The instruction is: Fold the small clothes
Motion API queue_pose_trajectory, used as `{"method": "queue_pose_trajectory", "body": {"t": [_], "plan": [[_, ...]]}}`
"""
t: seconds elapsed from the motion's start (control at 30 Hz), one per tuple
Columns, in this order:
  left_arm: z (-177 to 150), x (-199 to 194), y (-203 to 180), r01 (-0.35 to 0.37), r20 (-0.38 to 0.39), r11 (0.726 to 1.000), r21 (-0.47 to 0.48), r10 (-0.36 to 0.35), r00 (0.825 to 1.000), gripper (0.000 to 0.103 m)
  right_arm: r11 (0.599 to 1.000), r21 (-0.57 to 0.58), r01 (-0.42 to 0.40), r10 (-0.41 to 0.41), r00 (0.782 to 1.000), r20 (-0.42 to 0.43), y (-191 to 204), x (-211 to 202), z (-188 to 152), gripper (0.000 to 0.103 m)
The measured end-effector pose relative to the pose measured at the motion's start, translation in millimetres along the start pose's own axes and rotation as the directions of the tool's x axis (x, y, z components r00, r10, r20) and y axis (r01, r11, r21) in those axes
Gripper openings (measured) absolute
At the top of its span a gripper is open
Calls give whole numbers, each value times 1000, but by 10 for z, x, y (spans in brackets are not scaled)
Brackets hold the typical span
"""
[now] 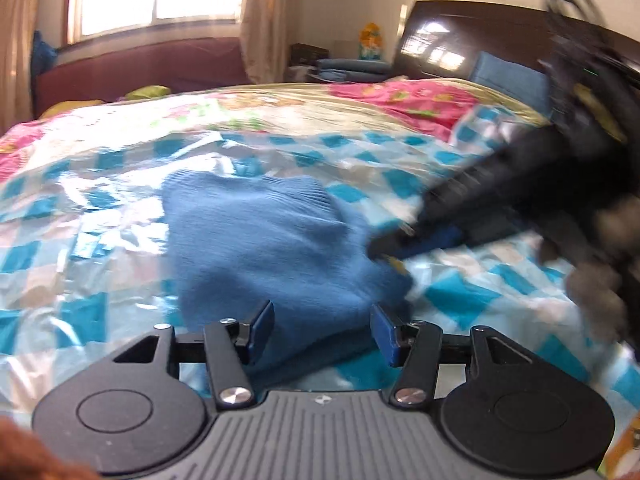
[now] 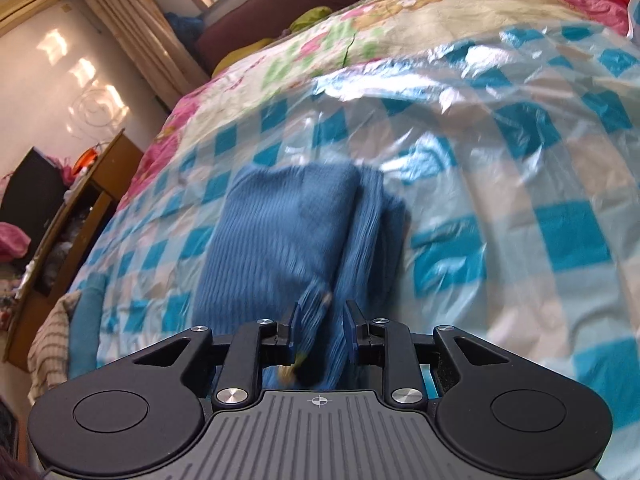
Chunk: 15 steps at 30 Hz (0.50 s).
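A small blue knitted garment [image 1: 272, 240] lies folded on a blue-checked plastic sheet [image 1: 100, 200] on the bed. My left gripper [image 1: 322, 330] is open, its jaws wide on either side of the garment's near edge. In the right wrist view the same garment [image 2: 288, 232] shows as a folded bundle with ribbed layers. My right gripper [image 2: 320, 334] has its jaws close together on a fold of the garment's near edge. The right gripper [image 1: 390, 242] also shows blurred at the garment's right side in the left wrist view.
A floral bedspread [image 1: 280, 108] covers the bed beyond the sheet. A dark headboard [image 1: 460, 40] and blue pillow [image 1: 508, 76] stand at the far right. A wooden shelf unit [image 2: 72, 216] with clutter stands left of the bed.
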State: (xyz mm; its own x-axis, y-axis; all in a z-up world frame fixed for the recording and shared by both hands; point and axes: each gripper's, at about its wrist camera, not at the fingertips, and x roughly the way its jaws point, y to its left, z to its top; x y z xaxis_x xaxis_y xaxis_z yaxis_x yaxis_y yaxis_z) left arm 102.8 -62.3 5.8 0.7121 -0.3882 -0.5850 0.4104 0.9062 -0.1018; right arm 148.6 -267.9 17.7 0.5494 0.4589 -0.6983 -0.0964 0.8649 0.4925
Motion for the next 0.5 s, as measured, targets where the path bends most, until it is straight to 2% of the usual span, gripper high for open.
{"method": "queue_pose_trajectory", "body": {"t": [0.07,0.13,0.23,0.3,0.4,0.5], "plan": [[29,24,64,-24,9,1000,-12,24,1000,56,1000,1,-10,10,1000,-23,45,28,-61,25],[46,85,125,-62,9,998,-15,62,998,56,999,-25,21,-22,999,-32,89,88,-102,24],[18,150,268,-99,-19,994,-36,99,995,56,999,-1,54,-54,997,-51,-6,164,-165,7],[-24,259,369,-116,-63,992,-44,113,992,56,998,34,54,-52,997,-59,-97,177,-220,6],[-120,323,448,-119,-113,992,-49,113,987,56,998,22,55,-53,995,-83,-97,186,-276,6],[-99,265,468,-108,-97,993,-50,103,990,56,999,8,47,-46,998,-51,-20,62,-186,17]]}}
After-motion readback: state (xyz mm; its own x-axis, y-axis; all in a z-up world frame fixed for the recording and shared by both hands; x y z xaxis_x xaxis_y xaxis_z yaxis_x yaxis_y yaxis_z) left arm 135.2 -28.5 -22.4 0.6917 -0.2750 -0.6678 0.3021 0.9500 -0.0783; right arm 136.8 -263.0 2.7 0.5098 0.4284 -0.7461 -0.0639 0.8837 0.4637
